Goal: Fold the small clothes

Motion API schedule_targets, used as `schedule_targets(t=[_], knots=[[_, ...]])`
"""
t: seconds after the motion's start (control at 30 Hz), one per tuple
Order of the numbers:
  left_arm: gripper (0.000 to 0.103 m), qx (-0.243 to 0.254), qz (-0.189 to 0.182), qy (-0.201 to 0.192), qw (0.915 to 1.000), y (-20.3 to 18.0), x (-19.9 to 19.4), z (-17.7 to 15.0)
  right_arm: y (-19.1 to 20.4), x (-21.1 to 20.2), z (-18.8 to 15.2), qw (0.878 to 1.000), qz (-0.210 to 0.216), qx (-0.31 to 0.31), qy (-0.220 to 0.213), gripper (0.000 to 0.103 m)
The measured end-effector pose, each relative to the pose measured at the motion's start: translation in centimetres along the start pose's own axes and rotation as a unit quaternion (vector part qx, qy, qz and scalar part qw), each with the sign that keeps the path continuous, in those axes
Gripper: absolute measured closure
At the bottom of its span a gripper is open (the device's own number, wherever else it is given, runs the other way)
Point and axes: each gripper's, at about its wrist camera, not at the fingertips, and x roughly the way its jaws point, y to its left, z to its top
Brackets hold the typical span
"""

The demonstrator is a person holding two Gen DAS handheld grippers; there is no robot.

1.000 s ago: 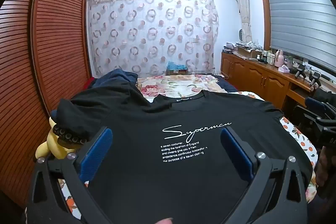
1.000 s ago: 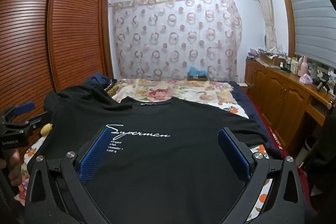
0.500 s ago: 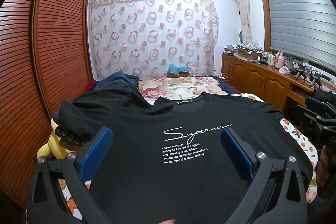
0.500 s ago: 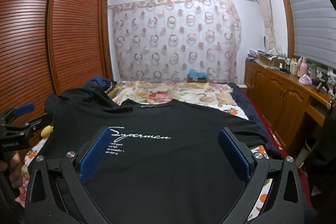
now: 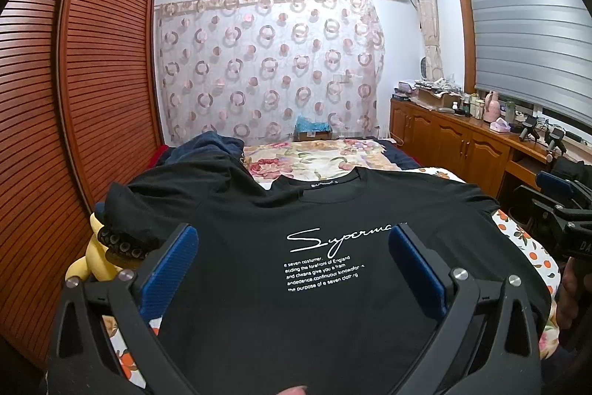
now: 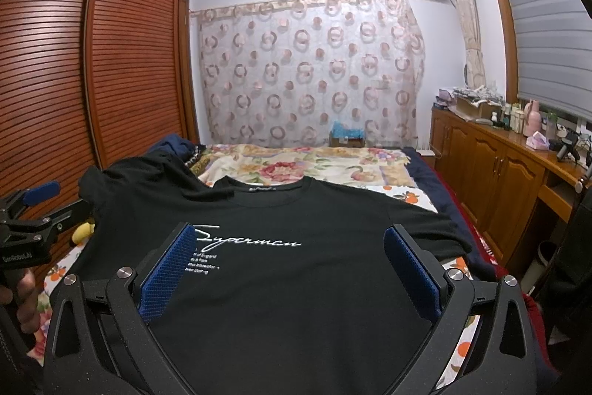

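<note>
Slatted reddish-brown wooden wardrobe doors [image 5: 74,121] fill the left side of the room. Just beside them, at the bed's left edge, a yellow plush toy [image 5: 97,256] peeks out from under a dark sleeve. Next comes the task's garment, a black short-sleeved T-shirt with white "Superman" script and small print [image 5: 318,247], lying front-up and spread flat on the floral and orange-patterned bedsheet [image 6: 296,165], its collar toward the far curtain. A second black garment [image 6: 148,184] lies bunched by its left shoulder. Above the shirt, the left gripper [image 5: 292,258] hovers with its blue-padded jaws spread wide, gripping nothing. The right gripper [image 6: 288,254] hangs likewise over the shirt's front, jaws fully apart and empty. Behind hangs a sheer curtain with pink rings [image 6: 307,73]. On the right stands a wooden sideboard [image 6: 492,165] cluttered with bottles.
</note>
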Motion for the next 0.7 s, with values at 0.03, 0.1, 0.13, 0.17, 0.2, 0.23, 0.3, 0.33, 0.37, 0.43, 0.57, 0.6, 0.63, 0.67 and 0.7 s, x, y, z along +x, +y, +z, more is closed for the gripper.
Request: schedule_targets(t=[0.03,0.1,0.13,0.17,0.2,0.23,0.3,0.33,0.37,0.43,0.57,0.6,0.63,0.67,0.7], knots=[[0.000,0.000,0.000,0.000,1.0000,0.00,-0.01,0.03,0.00,-0.01,0.00,1.000,0.000,0.000,0.000,0.000],[0.000,0.000,0.000,-0.001,1.0000,0.08,0.05,0.11,0.00,-0.04,0.02,1.000,0.000,0.000,-0.001,0.000],[0.000,0.000,0.000,-0.001,1.0000,0.06,0.03,0.12,0.01,-0.03,0.01,1.000,0.000,0.000,-0.001,0.000],[0.000,0.000,0.000,-0.001,1.0000,0.09,0.06,0.16,0.03,0.00,0.01,1.000,0.000,0.000,0.000,0.000],[0.000,0.001,0.000,-0.001,1.0000,0.04,0.01,0.11,0.05,0.01,-0.01,1.000,0.000,0.000,-0.001,0.000],[0.000,0.001,0.000,-0.001,1.0000,0.03,0.00,0.10,0.05,0.01,0.00,1.000,0.000,0.000,0.000,0.000],[0.000,0.001,0.000,-0.002,1.0000,0.03,0.00,0.07,0.04,-0.05,0.02,1.000,0.000,0.001,-0.001,0.000],[0.000,0.001,0.000,-0.002,1.0000,0.02,-0.01,0.10,0.07,0.00,0.01,1.000,0.000,0.000,-0.001,0.000],[0.000,0.001,0.000,-0.002,1.0000,0.00,0.00,0.12,0.06,-0.03,0.02,1.000,0.001,0.000,-0.001,0.000],[0.000,0.001,0.001,-0.002,1.0000,0.02,0.00,0.11,0.03,-0.05,0.03,1.000,0.000,0.000,-0.001,0.000],[0.000,0.002,0.000,-0.002,1.0000,-0.02,-0.04,0.14,0.04,-0.04,0.03,1.000,0.000,0.001,-0.001,0.000],[0.000,0.002,0.001,-0.002,1.0000,-0.02,-0.06,0.14,0.01,-0.09,0.04,1.000,0.000,0.001,-0.001,0.000],[0.000,0.001,0.001,-0.003,1.0000,-0.01,-0.07,0.13,0.01,-0.12,0.05,1.000,0.000,0.001,-0.002,0.000],[0.000,0.001,0.000,-0.002,1.0000,-0.01,-0.06,0.14,0.04,-0.07,0.04,1.000,0.000,0.001,-0.002,0.000],[0.000,0.001,0.000,-0.003,1.0000,-0.03,-0.08,0.12,0.03,-0.09,0.05,1.000,0.000,0.001,-0.002,0.000]])
